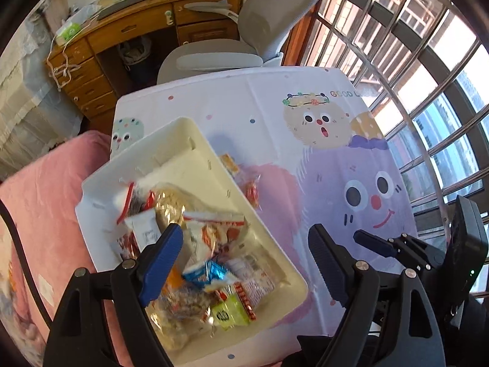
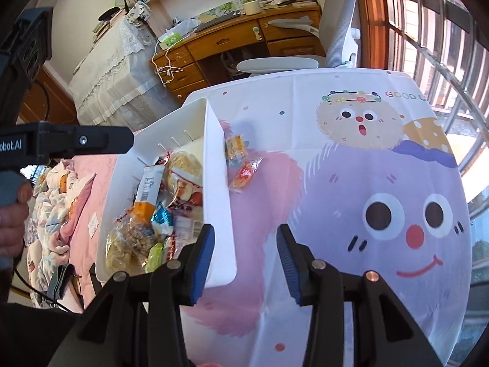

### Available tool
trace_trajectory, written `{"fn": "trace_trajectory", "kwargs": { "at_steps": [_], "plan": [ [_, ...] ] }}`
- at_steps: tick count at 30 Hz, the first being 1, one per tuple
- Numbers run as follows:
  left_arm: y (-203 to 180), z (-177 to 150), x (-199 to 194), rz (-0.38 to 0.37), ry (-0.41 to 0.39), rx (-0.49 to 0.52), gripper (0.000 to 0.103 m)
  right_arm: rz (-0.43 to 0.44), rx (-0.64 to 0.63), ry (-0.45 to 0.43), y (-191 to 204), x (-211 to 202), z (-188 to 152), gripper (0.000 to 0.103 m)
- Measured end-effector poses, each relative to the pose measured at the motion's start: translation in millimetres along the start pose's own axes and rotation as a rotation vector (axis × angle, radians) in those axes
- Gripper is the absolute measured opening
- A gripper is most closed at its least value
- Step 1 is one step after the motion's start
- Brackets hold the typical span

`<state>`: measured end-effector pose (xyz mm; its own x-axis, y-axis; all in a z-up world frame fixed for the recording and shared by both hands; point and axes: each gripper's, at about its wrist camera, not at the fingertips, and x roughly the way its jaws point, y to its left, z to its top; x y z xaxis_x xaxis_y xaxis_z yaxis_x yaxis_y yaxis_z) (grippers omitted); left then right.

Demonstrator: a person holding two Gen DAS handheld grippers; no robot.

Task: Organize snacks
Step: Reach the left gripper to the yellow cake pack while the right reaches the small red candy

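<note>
The white bin [image 2: 218, 165] sits at the left edge of the bench [image 2: 351, 159], next to a pink bed [image 1: 45, 189], and holds most of the snacks [image 1: 189, 238]: wrapped packets heaped toward its near end. Two packets remain outside it on the bench, lying just beside the bin's right wall: a yellow packet [image 2: 236, 148] and, nearer the camera, a red packet [image 2: 246, 173]. The left tongs [image 1: 244, 260] hang over the bin with jaws wide apart and nothing between the pads. The right tongs [image 2: 244, 263] hover above the bench at the bin's near right corner, jaws partly apart and empty; neither pad touches the bin wall. Judged from this layout, the step in hand is collection of the last loose packets, with the task mostly done. The next move calls for the right tongs to travel forward along the outside of the bin wall to the red packet, which is the closer one. The jaws should straddle the wrapper without catching the wall, close on it, lift, and carry it over the rim. The wrappers look thin and slick, so a grip across the packet body is advisable.
</note>
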<state>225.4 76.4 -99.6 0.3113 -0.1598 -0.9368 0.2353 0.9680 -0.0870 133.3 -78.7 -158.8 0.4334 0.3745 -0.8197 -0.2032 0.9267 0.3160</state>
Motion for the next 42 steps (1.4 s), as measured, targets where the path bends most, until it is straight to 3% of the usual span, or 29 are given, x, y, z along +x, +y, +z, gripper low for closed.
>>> {"fn": "trace_trajectory", "kwargs": {
  "at_steps": [17, 28, 35, 42],
  "plan": [
    [-16.6, 89.7, 66.9, 0.076, 0.083, 0.315, 0.083, 0.107, -0.007, -0.009, -26.0, 80.5, 43.0, 0.043],
    [-33.1, 119.9, 133.2, 0.151, 0.268, 0.575, 0.083, 0.123, -0.016, -0.032, -27.7, 124.2, 55.2, 0.043],
    [-36.3, 132.0, 173.7, 0.170, 0.439, 0.621, 0.083, 0.111, -0.072, -0.023, -21.3, 142.8, 56.0, 0.043],
    [-33.4, 132.8, 196.8, 0.215, 0.512, 0.659, 0.083, 0.096, -0.109, -0.001, -16.8, 158.8, 59.2, 0.043]
  ]
}}
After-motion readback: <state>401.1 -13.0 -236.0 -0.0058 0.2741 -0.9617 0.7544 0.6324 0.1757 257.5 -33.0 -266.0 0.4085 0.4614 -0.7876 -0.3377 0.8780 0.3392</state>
